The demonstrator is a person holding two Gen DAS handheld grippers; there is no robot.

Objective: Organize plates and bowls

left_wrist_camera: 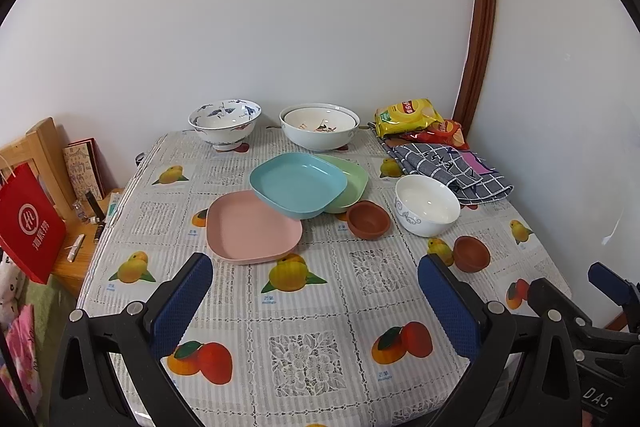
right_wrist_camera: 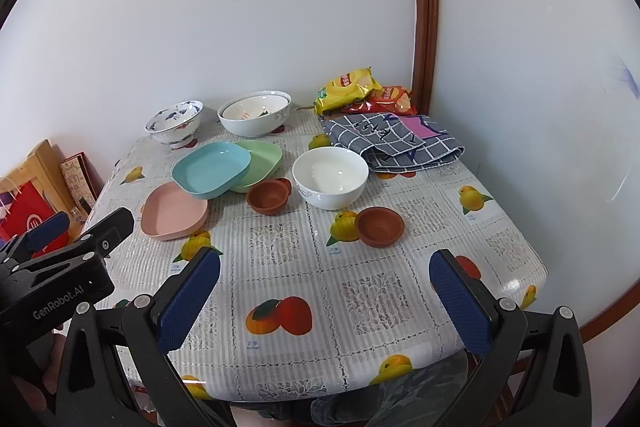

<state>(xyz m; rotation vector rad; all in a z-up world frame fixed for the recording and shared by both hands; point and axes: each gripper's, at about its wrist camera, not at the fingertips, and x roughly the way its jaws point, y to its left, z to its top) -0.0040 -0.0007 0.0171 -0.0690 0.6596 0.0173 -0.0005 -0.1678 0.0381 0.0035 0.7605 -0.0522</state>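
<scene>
Figure: the bench [left_wrist_camera: 320,307] at the outset, seen from both wrist cameras. You are holding the left gripper [left_wrist_camera: 316,299] and the right gripper [right_wrist_camera: 326,299] above the near edge, each with its fingers spread wide and gripping nothing.

Three plates are lying mid-bench: the blue plate [left_wrist_camera: 298,183] is resting tilted, overlapping the pink plate [left_wrist_camera: 252,231] in front and the green plate [left_wrist_camera: 352,179] behind. These look like light, stiff plastic; you are likely best pinching each by its raised rim, expecting it to slide easily on the glossy cloth.

The white bowl [right_wrist_camera: 330,177] is sitting to the right of the plates, with two brown clay bowls, one [right_wrist_camera: 269,198] just beside the green plate and one [right_wrist_camera: 379,221] nearer you. At the back, the blue-patterned bowl [left_wrist_camera: 225,123] and the large nested bowls [left_wrist_camera: 319,125] are standing by the wall. These appear ceramic: heavier, smooth-glazed and breakable, so you are advised to clamp across the wall at the rim and to set them down gently.
</scene>
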